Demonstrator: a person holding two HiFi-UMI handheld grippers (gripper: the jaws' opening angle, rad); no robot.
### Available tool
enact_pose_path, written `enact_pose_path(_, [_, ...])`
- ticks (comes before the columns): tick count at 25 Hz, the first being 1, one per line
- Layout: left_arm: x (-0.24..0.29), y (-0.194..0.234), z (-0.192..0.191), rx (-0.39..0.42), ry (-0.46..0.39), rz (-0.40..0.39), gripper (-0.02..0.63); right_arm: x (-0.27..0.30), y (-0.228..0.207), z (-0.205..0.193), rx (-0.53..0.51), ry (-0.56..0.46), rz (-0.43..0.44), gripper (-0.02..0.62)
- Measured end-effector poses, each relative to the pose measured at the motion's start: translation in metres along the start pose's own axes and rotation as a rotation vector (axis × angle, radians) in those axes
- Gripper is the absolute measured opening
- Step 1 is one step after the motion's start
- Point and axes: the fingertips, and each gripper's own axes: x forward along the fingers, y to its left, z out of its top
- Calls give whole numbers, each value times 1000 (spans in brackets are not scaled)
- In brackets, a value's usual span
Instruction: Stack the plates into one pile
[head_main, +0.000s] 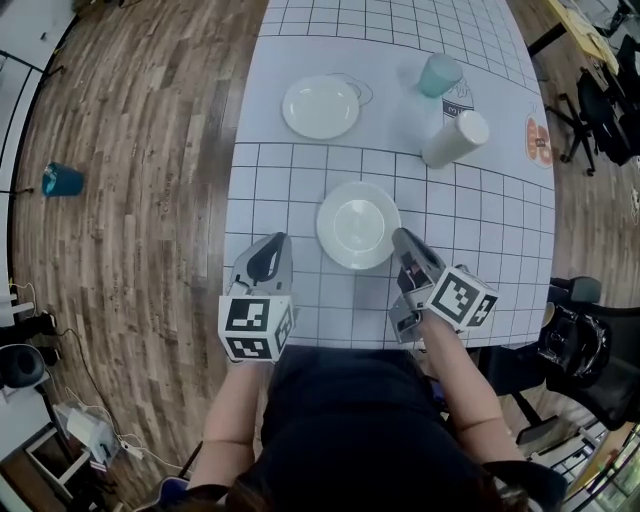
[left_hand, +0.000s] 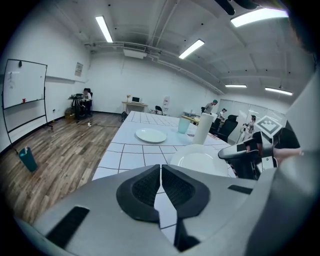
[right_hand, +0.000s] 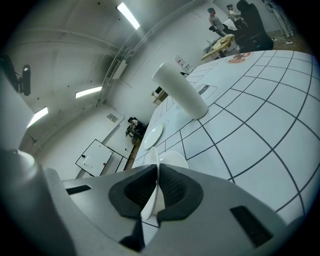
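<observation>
two plates, two tabletop cups — one plate gripped.

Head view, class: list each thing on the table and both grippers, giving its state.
near plate: rim gripped by right gripper
far plate: flat on table, unstacked
white cup: standing
teal cup: standing
left gripper: shut, empty
right gripper: shut on near plate
</observation>
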Motion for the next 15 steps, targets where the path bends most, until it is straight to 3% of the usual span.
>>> enact_pose_path(9, [11, -13, 1, 16, 13, 1, 29, 4, -30, -9, -52, 82, -102, 44])
enact_pose_path(15, [15, -16, -2, 15, 22, 4, 29, 7, -42, -2, -60, 61, -157, 51])
